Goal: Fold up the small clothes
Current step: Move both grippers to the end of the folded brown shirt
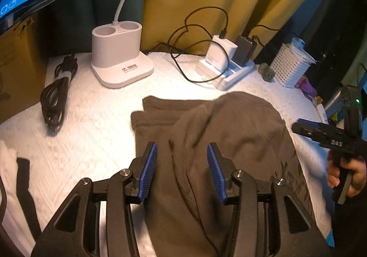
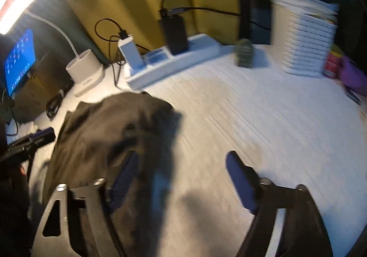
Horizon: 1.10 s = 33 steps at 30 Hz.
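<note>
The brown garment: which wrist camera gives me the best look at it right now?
The left wrist view: the brown garment lies fairly sharp under that gripper, folds and some printed lettering visible. The right wrist view shows it dark, motion-blurred and pushed to the left of the frame.

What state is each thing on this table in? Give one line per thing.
Garment: partly folded, rumpled, lying on the table.
Left claw: open, over the garment, pads clear of the cloth.
Right claw: open, nothing between its pads.
Lamp: lit.
Screen: on, showing blue.
Black cable: coiled and tied.
White charger: plugged into the power strip, cable attached.
</note>
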Each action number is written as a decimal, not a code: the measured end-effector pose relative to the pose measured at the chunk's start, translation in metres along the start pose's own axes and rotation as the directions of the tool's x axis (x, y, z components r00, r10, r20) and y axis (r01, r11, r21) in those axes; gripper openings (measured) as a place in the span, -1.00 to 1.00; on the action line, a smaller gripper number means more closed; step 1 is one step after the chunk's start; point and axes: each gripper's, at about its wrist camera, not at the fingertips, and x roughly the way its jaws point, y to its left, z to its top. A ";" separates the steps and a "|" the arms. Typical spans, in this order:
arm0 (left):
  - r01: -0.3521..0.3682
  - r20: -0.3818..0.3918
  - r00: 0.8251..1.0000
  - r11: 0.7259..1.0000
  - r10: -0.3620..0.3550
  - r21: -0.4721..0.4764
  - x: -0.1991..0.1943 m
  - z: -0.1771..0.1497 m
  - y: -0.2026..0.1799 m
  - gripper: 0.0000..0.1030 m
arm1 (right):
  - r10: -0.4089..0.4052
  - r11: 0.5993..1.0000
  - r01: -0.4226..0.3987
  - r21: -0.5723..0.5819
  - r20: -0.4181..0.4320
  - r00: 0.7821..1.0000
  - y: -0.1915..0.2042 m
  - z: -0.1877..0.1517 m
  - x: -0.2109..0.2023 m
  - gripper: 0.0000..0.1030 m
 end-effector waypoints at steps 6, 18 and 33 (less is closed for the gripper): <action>-0.003 -0.002 1.000 1.000 0.003 0.003 0.012 0.008 0.004 -0.13 | 0.087 0.995 -0.086 0.041 -0.027 0.996 0.010 0.026 0.032 0.16; 0.022 -0.025 0.999 1.000 -0.022 -0.008 0.025 0.013 0.005 -0.13 | 0.209 0.977 -0.208 0.053 -0.020 0.978 0.018 0.056 0.057 -0.64; -0.027 -0.023 0.999 0.993 0.024 -0.111 0.012 0.001 0.027 0.22 | 0.010 0.998 -0.012 -0.064 -0.035 0.999 0.028 0.050 0.067 -0.22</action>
